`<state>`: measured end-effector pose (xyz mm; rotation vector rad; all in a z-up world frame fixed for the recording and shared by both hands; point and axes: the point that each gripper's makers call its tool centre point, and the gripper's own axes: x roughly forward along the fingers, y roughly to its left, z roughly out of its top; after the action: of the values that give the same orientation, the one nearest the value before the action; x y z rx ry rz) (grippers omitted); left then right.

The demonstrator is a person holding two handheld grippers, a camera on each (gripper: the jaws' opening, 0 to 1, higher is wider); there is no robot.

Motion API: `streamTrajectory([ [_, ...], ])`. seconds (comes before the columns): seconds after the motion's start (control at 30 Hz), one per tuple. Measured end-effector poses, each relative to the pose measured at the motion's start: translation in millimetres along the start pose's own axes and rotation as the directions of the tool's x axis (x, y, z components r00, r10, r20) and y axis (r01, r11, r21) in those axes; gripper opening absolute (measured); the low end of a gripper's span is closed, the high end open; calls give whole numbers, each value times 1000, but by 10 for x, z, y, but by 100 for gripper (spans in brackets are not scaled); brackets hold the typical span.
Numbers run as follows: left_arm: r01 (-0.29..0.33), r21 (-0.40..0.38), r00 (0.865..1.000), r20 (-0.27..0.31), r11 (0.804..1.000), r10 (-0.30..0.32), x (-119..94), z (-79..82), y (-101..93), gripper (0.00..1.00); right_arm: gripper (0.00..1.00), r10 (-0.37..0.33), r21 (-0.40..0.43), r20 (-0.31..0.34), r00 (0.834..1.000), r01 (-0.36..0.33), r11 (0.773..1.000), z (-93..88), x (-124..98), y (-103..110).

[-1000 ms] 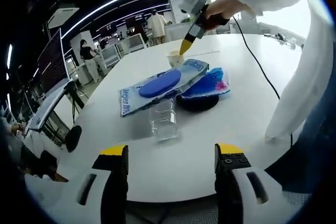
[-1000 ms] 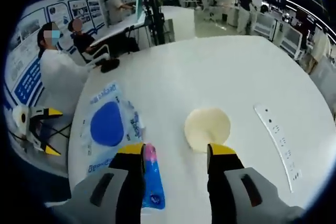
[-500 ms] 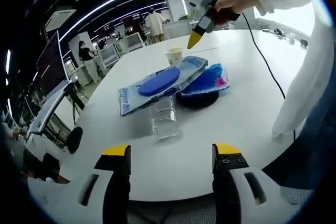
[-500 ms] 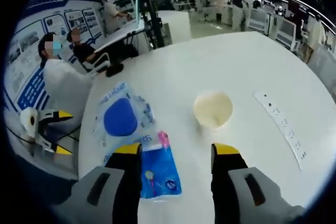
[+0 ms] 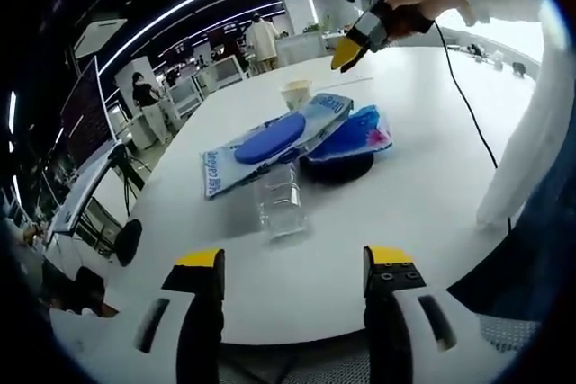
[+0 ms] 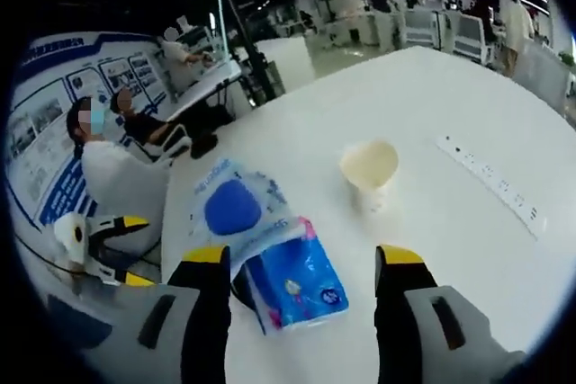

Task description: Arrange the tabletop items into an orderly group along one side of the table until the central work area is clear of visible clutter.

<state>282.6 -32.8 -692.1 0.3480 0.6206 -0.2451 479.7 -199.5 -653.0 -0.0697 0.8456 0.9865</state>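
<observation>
My left claw (image 5: 292, 290) is spread and empty, low at the counter's (image 5: 423, 177) near edge. The glass (image 5: 281, 202) stands upright at 12 o'clock from it, just beyond the tips. Past the glass lies the pile: a white pack (image 5: 274, 139) with a blue disc, tilted, its long axis running from 8 o'clock up to 2 o'clock, resting on a dark round thing (image 5: 337, 171) beside a blue pack (image 5: 364, 137). A paper cup (image 5: 297, 94) stands farther off at 12.

My right claw (image 6: 301, 290) is also spread and holds nothing; in the left gripper view it hangs high above the far side of the pile (image 5: 351, 42), tips down. In its own view the blue pack (image 6: 297, 281) lies between the jaws, toward the left one, the white pack (image 6: 234, 209) at 11 o'clock, the cup (image 6: 371, 168) at 1 o'clock, a power strip (image 6: 490, 182) far right.

The pile sits mid-counter, so nothing is grouped yet. I judge the left claw nearer the glass, the right nearer the packs and cup.
</observation>
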Motion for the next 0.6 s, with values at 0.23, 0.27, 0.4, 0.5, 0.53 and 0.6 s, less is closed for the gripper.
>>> streamTrajectory([
  [0.23,3,-9,1000,10,1000,-3,0,15,0,63,66,7,51,12,1000,-7,999,-97,-104,71],
  [0.27,5,-12,1000,10,1000,-4,0,18,-5,63,66,9,55,16,1000,-10,998,-104,-118,87],
  [0.4,5,-12,1000,13,1000,-5,-2,24,-3,63,66,18,82,33,999,-21,996,-120,-154,146],
  [0.5,2,-13,1000,14,1000,-2,-6,27,5,63,66,25,93,39,999,-29,995,-138,-175,207],
  [0.53,2,-14,1000,15,1000,-2,-6,28,5,63,66,25,93,38,999,-28,995,-149,-178,218],
  [0.6,2,-13,1000,18,1000,-1,-8,35,7,63,66,27,106,41,999,-31,994,-175,-186,248],
])
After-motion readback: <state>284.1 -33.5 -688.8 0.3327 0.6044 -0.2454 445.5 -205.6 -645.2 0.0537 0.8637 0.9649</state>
